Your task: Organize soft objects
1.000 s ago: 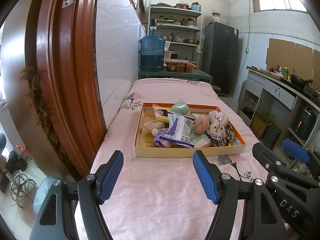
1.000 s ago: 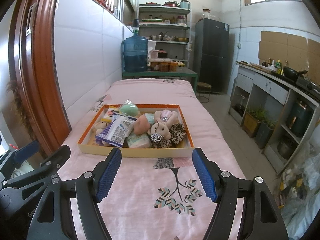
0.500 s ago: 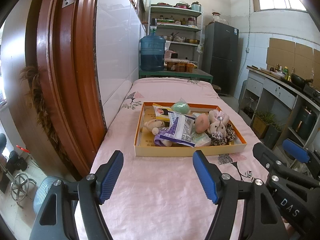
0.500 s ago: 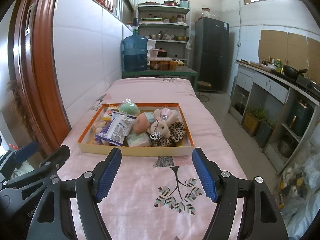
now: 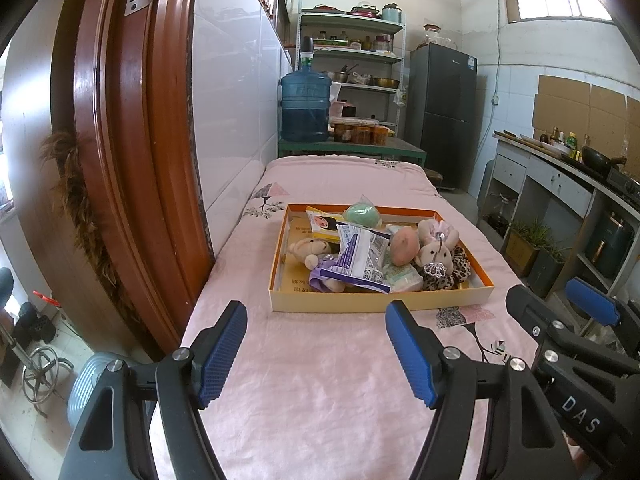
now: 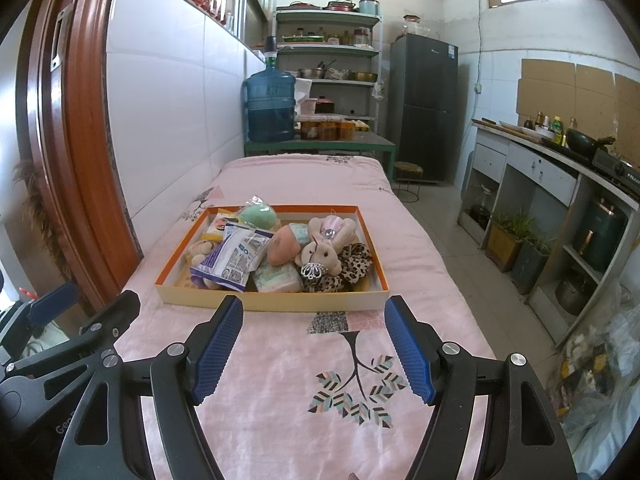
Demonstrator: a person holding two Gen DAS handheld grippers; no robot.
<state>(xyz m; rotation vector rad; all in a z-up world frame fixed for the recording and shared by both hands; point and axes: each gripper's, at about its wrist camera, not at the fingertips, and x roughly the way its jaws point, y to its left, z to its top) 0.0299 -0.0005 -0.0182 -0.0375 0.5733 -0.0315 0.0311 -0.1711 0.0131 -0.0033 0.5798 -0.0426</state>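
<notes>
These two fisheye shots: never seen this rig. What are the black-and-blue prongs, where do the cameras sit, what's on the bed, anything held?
There is no robot arm. A person carries a handheld two-finger gripper in each hand, and each has a fisheye camera looking forward along its fingers. One picture comes from the left gripper, the other from the right gripper. The prongs are the fingers, with blue ribbed pads. Each view also catches the other gripper at its edge.

Both stand open and hold nothing, short of a shallow orange-rimmed box on a pink bedsheet. The box holds soft things: a plush bunny, a small bear, a leopard-print scrunchie, a green round item in plastic and a white-and-purple packet.
</notes>
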